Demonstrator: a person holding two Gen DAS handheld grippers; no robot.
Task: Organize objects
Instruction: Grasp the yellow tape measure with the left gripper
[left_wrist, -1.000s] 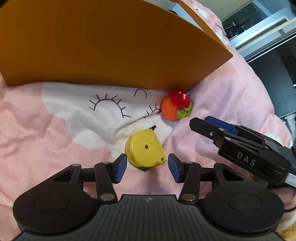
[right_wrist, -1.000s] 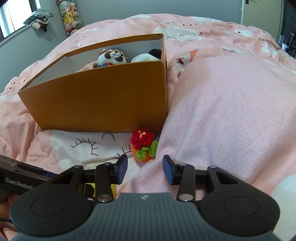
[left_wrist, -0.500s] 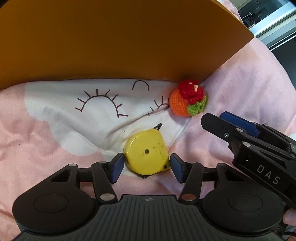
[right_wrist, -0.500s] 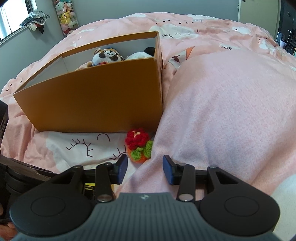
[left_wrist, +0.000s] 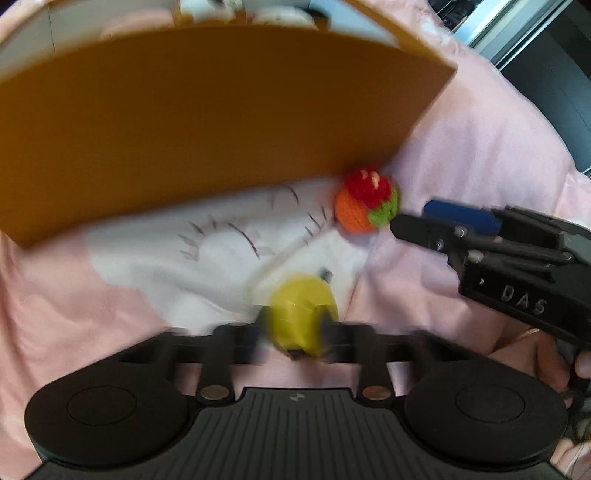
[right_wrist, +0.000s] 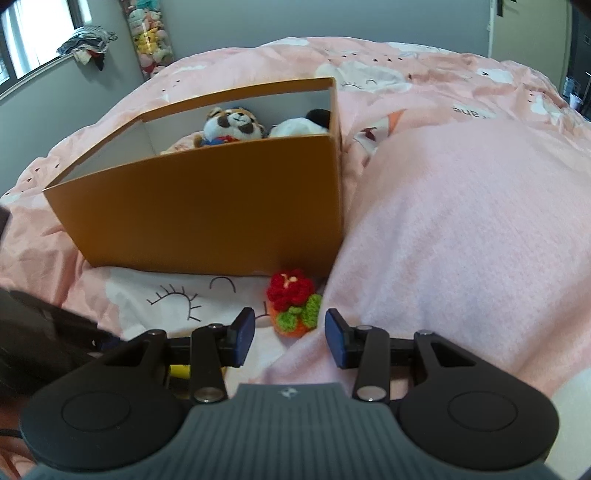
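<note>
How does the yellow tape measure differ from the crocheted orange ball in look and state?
The tape measure is plain yellow; the crocheted ball is orange yarn with red and green trim. The left gripper is shut on the tape measure; the ball lies free before the open right gripper. Both are outside the orange box.

Ahead of the right claw sit one orange box holding two plush toys, one crocheted fruit, and one yellow tape measure lower left.
</note>
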